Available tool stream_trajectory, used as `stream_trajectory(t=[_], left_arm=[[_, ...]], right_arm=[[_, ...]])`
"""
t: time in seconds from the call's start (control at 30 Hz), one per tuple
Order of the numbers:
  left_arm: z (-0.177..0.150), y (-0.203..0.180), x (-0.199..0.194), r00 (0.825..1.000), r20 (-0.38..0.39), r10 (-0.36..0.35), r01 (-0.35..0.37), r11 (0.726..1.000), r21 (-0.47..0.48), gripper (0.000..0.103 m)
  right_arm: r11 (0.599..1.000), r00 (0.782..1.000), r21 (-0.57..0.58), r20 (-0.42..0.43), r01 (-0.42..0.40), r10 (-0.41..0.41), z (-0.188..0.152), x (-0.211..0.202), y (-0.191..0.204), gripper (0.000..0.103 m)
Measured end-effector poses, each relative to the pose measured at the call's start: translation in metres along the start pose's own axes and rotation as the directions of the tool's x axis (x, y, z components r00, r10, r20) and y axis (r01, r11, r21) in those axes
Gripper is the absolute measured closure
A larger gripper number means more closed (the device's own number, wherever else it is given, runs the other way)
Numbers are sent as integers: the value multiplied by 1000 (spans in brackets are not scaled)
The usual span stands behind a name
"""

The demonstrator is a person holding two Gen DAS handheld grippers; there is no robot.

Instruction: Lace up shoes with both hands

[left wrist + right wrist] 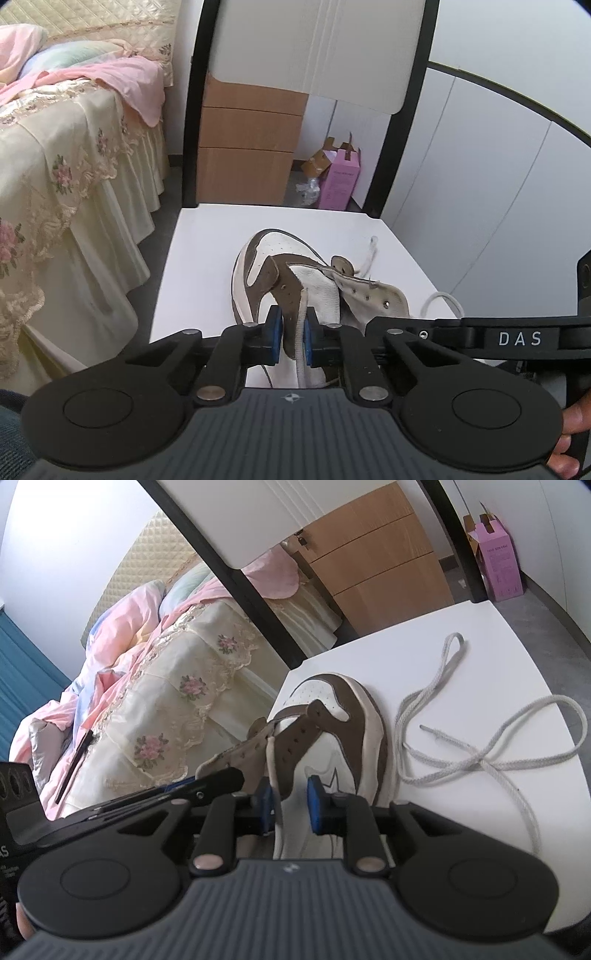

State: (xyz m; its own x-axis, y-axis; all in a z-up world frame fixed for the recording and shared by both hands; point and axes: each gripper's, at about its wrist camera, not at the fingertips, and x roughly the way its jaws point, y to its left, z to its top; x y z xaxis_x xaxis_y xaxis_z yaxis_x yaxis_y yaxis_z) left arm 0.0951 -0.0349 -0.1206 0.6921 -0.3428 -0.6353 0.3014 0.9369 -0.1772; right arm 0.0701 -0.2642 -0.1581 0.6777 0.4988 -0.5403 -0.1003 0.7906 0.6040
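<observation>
While the shoe (284, 280) lies on the white chair seat (192, 258) with its toe pointing away from both tools, the left gripper (293, 338) sits at the near end of the brown eyelet flap (286, 291). Its blue pads (274, 332) are drawn close, pinching that flap edge together with a strand of lace (301, 325) that runs up between them. Just right of it, the other eyelet flap (373, 291) is splayed open, its holes empty as far as the view shows.

In the right wrist view, the right gripper (290, 805) straddles the padded collar edge (275, 797) of the shoe (332, 731); its pads stand apart with a clear gap on the right side, so it looks open and grips nothing. Further right of this tool, most of the lace (480, 764) lies loose in loops on the seat (498, 635), one tip (428, 729) pointing back towards the shoe.

The lace is likely light, limp and woven, so it will flop and slide unless pinched close to the stiff tip, the best place to hold for threading. The flaps are soft and will fold under pressure; holding one near its eyelet row should keep a hole steady. The shoe is light enough to skid on the smooth seat.
</observation>
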Motion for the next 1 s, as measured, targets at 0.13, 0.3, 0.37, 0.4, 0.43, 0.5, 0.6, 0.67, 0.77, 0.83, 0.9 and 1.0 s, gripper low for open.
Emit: stream_trajectory(t=[0.13, 0.3, 0.37, 0.4, 0.43, 0.5, 0.6, 0.67, 0.77, 0.83, 0.9, 1.0], left_arm=[[0, 2, 3, 1000, 3, 15, -15, 1000, -5, 92], [0, 7, 0, 1000, 13, 15, -15, 999, -29, 92], [0, 5, -2, 1000, 25, 16, -16, 1000, -25, 92], [0, 4, -3, 999, 30, 19, -18, 1000, -18, 91], [0, 3, -4, 999, 32, 20, -20, 1000, -16, 91], [0, 3, -4, 999, 34, 21, -20, 1000, -18, 91], [1, 4, -3, 999, 32, 16, -15, 999, -30, 91], [1, 4, -3, 999, 34, 17, -16, 999, -29, 90], [2, 4, -3, 999, 39, 11, -9, 999, -35, 89], [2, 5, -4, 999, 42, 6, -5, 999, -42, 88], [3, 6, -5, 999, 47, 6, -4, 999, -42, 88], [4, 7, -5, 999, 52, -2, 4, 999, -48, 88]], right_arm=[[1000, 1000, 13, 8, 1, -1, 3, 7, 1, 82], [998, 999, 56, 31, -32, 30, 6, 2, -2, 79], [995, 995, 73, 78, -67, 62, 9, -4, -4, 79], [994, 991, 73, 109, -79, 71, 12, -8, -5, 79], [994, 987, 73, 140, -84, 73, 14, -12, -6, 78], [995, 982, 86, 184, -51, 35, 21, -17, -13, 71], [991, 980, 87, 164, 98, -111, 32, -11, -27, 71], [972, 965, 73, 127, 221, -229, 39, 0, -38, 71], [948, 945, 41, 81, 315, -318, 46, 14, -51, 71], [943, 941, 10, 62, 331, -331, 47, 22, -54, 71], [944, 944, -22, 32, 330, -329, 45, 30, -55, 71], [938, 941, -82, -2, 337, -338, 38, 38, -50, 71]])
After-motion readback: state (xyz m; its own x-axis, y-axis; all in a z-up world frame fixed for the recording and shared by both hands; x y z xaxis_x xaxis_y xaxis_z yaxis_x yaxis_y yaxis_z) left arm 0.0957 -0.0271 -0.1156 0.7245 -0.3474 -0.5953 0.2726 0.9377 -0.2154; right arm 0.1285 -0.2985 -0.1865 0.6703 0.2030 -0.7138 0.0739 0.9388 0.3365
